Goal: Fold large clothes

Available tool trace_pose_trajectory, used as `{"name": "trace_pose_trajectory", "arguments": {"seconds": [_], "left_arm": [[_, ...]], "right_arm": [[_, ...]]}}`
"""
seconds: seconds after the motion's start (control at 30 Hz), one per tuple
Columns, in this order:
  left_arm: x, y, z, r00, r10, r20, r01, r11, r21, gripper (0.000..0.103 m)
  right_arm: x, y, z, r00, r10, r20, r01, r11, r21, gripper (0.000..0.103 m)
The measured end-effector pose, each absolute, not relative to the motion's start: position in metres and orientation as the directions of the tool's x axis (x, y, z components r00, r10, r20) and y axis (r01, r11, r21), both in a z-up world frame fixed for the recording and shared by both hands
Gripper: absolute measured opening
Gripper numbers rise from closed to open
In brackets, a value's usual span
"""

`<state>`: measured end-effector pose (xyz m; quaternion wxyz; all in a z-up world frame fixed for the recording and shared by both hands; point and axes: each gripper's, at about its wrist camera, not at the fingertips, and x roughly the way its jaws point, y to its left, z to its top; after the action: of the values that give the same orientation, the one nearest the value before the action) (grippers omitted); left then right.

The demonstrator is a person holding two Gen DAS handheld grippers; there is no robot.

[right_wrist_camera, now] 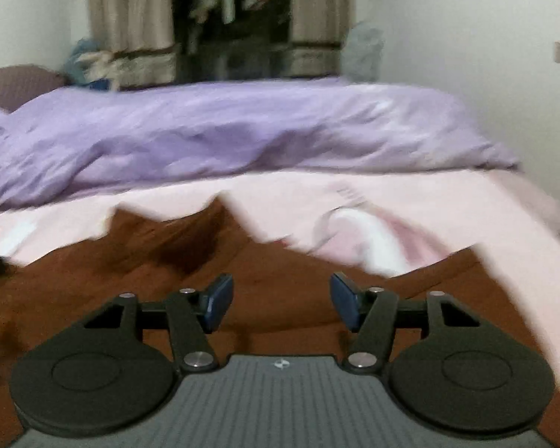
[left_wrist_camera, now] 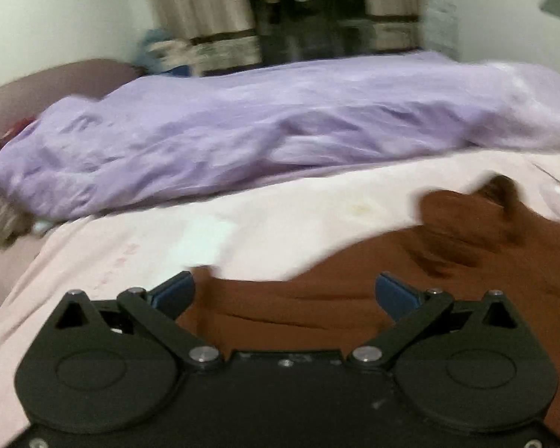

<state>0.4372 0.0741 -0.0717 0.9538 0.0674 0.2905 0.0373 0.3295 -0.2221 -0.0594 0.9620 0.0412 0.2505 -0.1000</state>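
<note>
Both hand-held grippers, left and right, hover open-jawed over brown garment.

We see the right gripper w/ blue pads spread apart, nothing btwn them, above a rumpled rust-brown fabric garment. Garment lies on a pale pink bedsheet. Behind: bunched lilac duvet, then beige curtains by a dark window.
</note>
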Motion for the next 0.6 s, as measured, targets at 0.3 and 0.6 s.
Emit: {"name": "trace_pose_trajectory", "arguments": {"seconds": [0.3,0.6], "left_arm": [[0.471,0.146,-0.127,0.710,0.092,-0.698,-0.139,0.990,-0.011,0.103],[0.492,0.142,-0.120,0.699,0.278,-0.658,-0.188,0.960,0.206,0.103]], "right_arm": [[0.352,-0.314,-0.105,0.772,-0.224,-0.594,0.363,0.924,0.123,0.068],[0.364,-0.365,-0.115,0.695,-0.394,-0.602,0.480,0.877,-0.020,0.067]]}}
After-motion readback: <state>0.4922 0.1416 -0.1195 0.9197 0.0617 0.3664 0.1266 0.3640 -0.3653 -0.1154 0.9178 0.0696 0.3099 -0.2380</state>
